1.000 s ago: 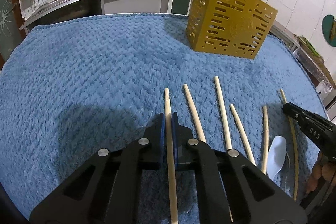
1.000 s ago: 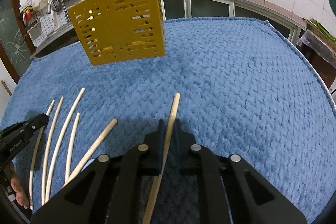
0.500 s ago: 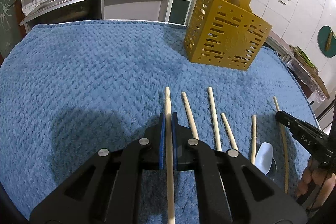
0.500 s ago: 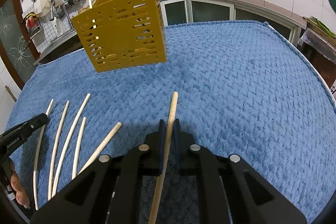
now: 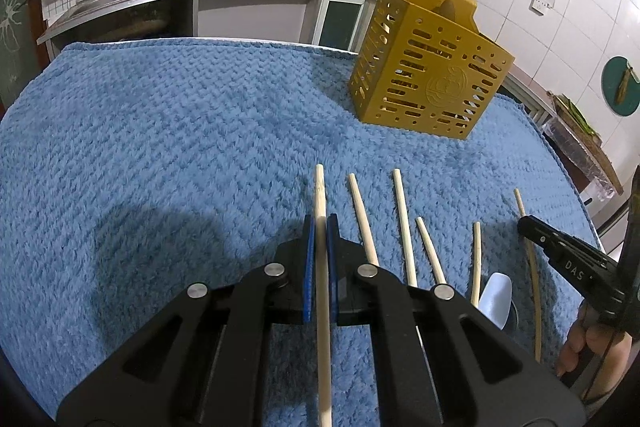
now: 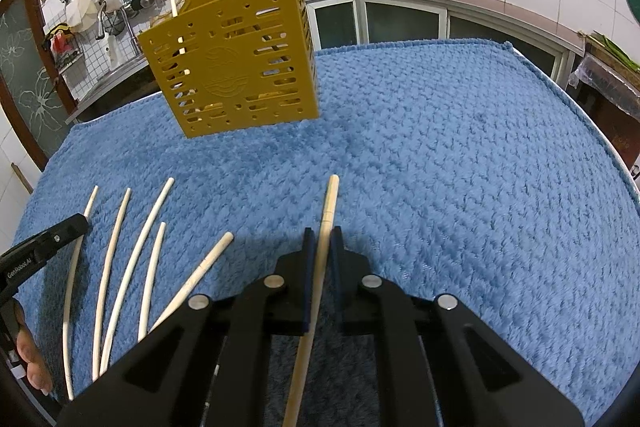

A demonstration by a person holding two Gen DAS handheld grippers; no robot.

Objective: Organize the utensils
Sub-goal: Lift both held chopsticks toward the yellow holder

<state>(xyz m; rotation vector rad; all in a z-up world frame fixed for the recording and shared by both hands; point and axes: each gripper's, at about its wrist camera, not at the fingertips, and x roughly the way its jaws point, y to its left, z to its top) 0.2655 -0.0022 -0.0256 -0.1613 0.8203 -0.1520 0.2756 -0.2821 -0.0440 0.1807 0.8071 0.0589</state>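
A pale wooden chopstick (image 5: 321, 227) runs up the centre of the left wrist frame, pinched between the blue pads of the left gripper (image 5: 319, 227), its tip over the blue fleece-covered desk (image 5: 168, 147). In the right wrist frame the right gripper (image 6: 322, 239) clamps a second wooden chopstick (image 6: 326, 223) at lower centre. Loose chopsticks (image 6: 136, 259) lie at lower left of that frame. The perforated mustard-yellow utensil holder (image 6: 236, 67) stands upper left, well apart from both grippers.

Blue fleece-covered table (image 5: 168, 131) bearing yellow slotted utensil holder (image 5: 428, 79), loose chopsticks (image 5: 403, 227), white spoon (image 5: 496, 297).
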